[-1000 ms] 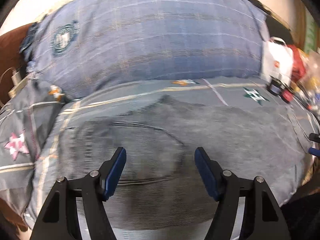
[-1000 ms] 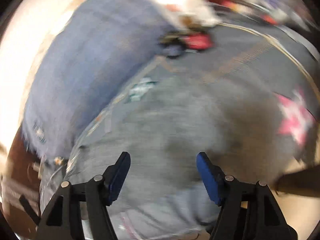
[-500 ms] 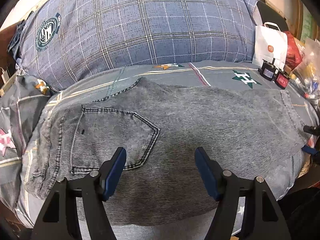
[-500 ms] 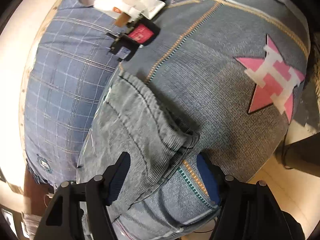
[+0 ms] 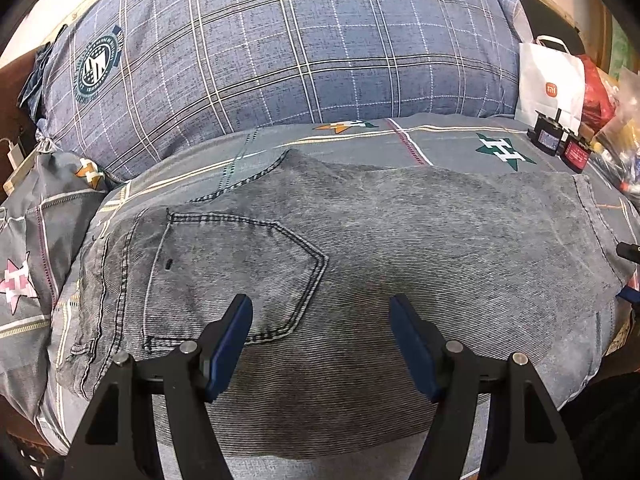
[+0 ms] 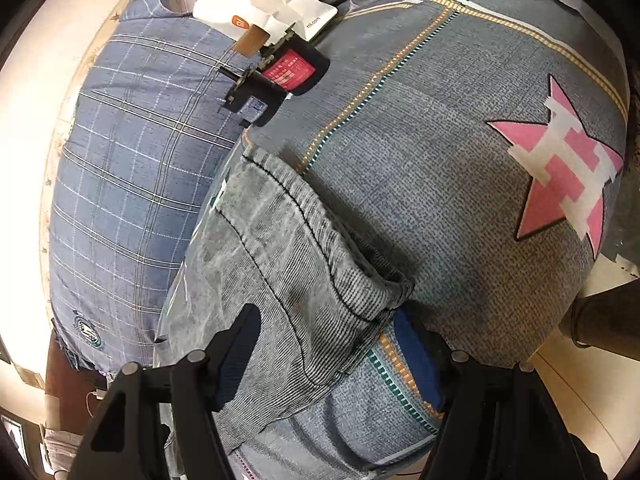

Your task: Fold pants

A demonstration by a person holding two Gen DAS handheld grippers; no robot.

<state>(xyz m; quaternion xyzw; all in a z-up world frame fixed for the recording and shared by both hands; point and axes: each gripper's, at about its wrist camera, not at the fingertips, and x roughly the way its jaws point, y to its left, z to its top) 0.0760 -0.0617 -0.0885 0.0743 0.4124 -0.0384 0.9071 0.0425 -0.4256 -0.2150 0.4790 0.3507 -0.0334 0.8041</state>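
Observation:
Grey denim pants (image 5: 360, 248) lie flat across the bed, waistband and back pocket (image 5: 240, 272) at the left, leg hems at the right. My left gripper (image 5: 320, 344) is open and empty, hovering over the near edge by the pocket. My right gripper (image 6: 324, 356) is open, its jaws standing either side of the leg hem (image 6: 304, 272) at the pants' right end. A bit of the right gripper shows at the right edge of the left wrist view (image 5: 630, 272).
A large blue plaid pillow (image 5: 280, 48) lies behind the pants. A white paper bag (image 5: 552, 80), small black and red boxes (image 5: 560, 144) and clutter sit at the far right. The grey bedsheet (image 6: 460, 160) has star prints. The bed edge and floor (image 6: 592, 392) are at the right.
Both views have steadied after blurred motion. The right gripper has come down to the leg hem, which now lies between its jaws. The left gripper has drawn slightly closer to the pants.

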